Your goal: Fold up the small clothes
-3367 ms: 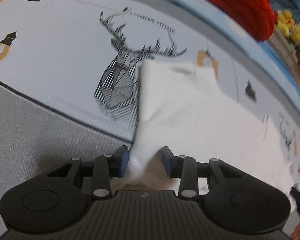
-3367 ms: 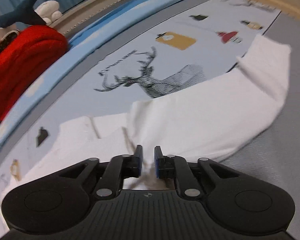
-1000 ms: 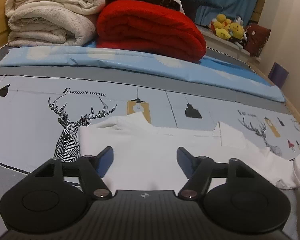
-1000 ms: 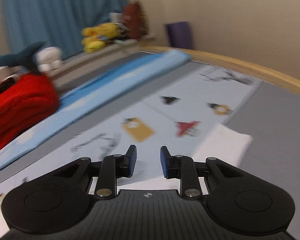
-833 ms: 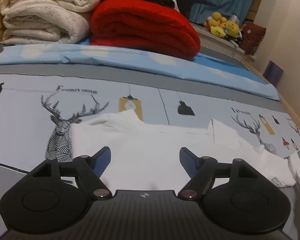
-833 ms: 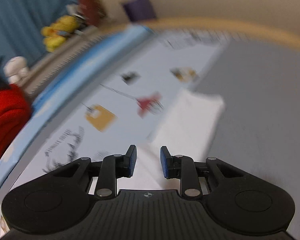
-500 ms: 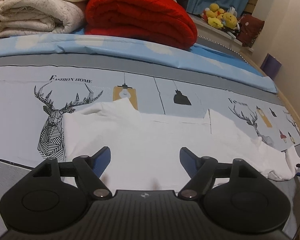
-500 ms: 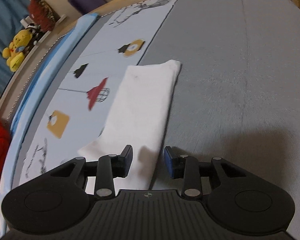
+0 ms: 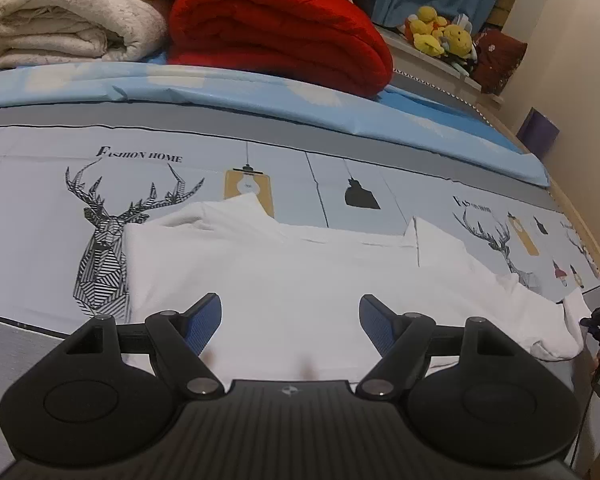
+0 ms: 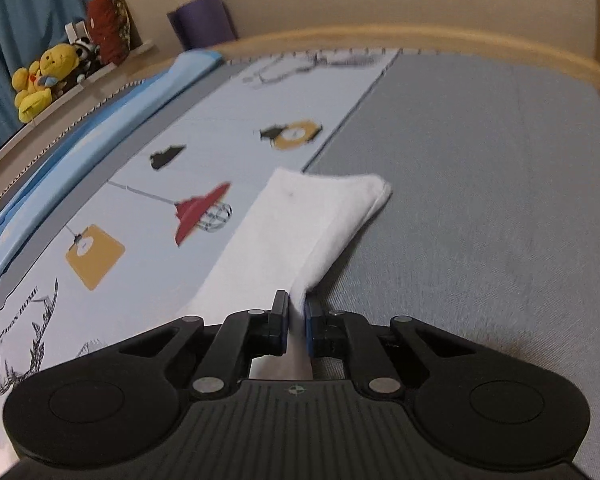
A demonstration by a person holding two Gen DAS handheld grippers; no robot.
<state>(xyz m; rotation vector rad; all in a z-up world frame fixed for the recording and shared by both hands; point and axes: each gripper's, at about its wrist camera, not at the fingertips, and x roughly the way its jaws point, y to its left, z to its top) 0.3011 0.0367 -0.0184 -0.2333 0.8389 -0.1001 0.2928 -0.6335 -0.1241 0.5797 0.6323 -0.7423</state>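
Two claws work over one white garment (image 9: 300,276) spread flat on the bed's printed sheet (image 9: 32,208). The left claw (image 9: 291,316) is spread wide, its blue-padded fingers (image 9: 204,320) well apart and holding nothing, hovering above the near edge of the garment's broad body. The right claw (image 10: 297,316) is clenched on the garment (image 10: 292,232) at its narrow folded end, a thin pinch of white cloth caught between the nearly closed pads; that end stretches away from the claw and lies across the line where the printed sheet (image 10: 112,184) meets the plain grey bedding (image 10: 480,184). In the left wrist view the right claw (image 9: 598,322) shows small at the far right edge, at the garment's tip. At the head of the bed lie one folded red blanket (image 9: 276,32) and one folded cream blanket (image 9: 76,12) side by side, with one light blue cloth (image 9: 260,100) running in front of them. A cluster of yellow plush toys (image 9: 440,36) sits on the ledge beyond; how many I cannot tell.
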